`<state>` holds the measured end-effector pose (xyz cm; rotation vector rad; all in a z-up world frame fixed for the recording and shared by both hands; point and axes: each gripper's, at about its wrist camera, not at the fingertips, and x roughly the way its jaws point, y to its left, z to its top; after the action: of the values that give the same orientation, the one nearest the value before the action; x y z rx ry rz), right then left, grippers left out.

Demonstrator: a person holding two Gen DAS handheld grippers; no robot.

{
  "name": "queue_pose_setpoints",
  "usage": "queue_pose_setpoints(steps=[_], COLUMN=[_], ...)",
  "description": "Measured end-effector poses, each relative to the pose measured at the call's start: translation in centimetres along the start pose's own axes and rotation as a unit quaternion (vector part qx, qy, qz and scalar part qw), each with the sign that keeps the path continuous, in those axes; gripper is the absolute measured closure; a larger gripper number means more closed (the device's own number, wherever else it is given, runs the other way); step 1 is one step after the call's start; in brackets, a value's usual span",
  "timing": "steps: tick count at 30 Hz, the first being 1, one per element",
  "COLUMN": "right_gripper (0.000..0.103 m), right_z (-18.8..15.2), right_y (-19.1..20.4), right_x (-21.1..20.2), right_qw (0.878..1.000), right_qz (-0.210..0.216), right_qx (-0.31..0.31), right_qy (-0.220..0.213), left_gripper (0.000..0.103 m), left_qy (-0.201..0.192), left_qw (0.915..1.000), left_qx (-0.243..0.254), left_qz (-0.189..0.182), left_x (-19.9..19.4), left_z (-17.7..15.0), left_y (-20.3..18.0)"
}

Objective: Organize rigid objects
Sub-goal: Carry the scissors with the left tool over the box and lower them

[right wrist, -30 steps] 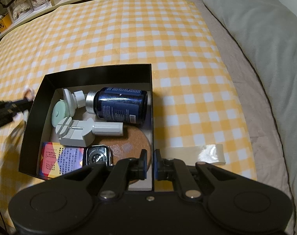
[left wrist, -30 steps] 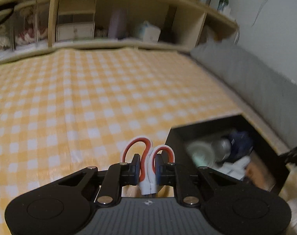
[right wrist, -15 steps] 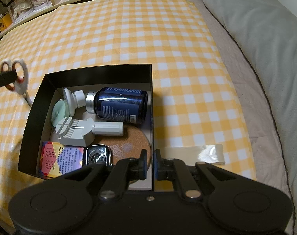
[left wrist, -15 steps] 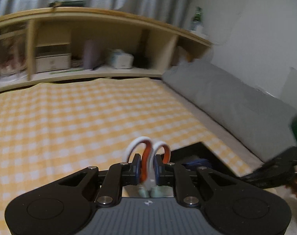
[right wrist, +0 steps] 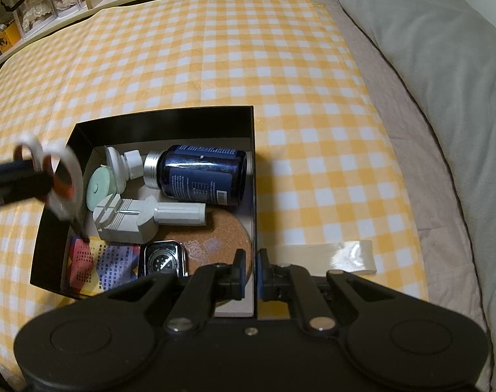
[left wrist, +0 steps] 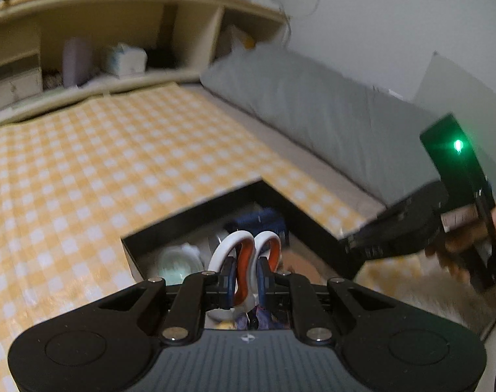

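Scissors (right wrist: 56,181), white with orange-lined handles, are hanging over the left edge of the black box (right wrist: 169,114), blades pointing down toward the colourful packet (right wrist: 101,261) in its near left corner. The left gripper (left wrist: 244,279) is clamping them by the handles. The right gripper (right wrist: 250,272) is pinching the box's near right wall with its jaws nearly closed. Crowding the box are a dark blue bottle (right wrist: 202,176) lying on its side, a grey plastic tool (right wrist: 140,219), a pale green disc (right wrist: 99,187), a smartwatch (right wrist: 163,259) and a cork coaster (right wrist: 221,235). The box is sitting on a yellow checked cloth (right wrist: 182,49) over the bed, beside a strip of tape (right wrist: 332,254) and a grey pillow (right wrist: 443,65).
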<state>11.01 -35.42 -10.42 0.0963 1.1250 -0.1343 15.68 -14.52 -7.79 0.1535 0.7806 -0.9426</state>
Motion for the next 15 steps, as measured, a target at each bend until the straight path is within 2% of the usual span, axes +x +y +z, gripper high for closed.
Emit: queue_pose_setpoints(steps=[3,6,8,14,15], right_gripper=[0.096,0.095,0.095,0.095,0.095], right_z=[0.0,-0.1,0.0,-0.1,-0.1], right_y=[0.1,0.1,0.1,0.1,0.2], right_x=[0.1,0.1,0.1,0.3,0.3], right_qw=[1.000,1.000,1.000,1.000,1.000], right_qz=[0.000,0.000,-0.001,-0.001,-0.001], right_qx=[-0.001,-0.001,-0.001,-0.003,-0.003], right_qy=[0.001,0.001,0.001,0.003,0.003], left_gripper=[0.089,0.089,0.089,0.086,0.080], left_qy=[0.018,0.039,0.045,0.047,0.048], left_qw=[0.9994,0.9955,0.9932,0.9926,0.9925], left_qx=[0.010,0.041,0.052,0.058,0.055], left_qz=[0.028,0.076,0.094,0.096,0.098], left_x=[0.4,0.9,1.3,2.3,2.4], left_z=[-0.4,-0.7,-0.8,-1.3,-1.3], left_y=[-0.1,-0.6,-0.6,-0.7,-0.6])
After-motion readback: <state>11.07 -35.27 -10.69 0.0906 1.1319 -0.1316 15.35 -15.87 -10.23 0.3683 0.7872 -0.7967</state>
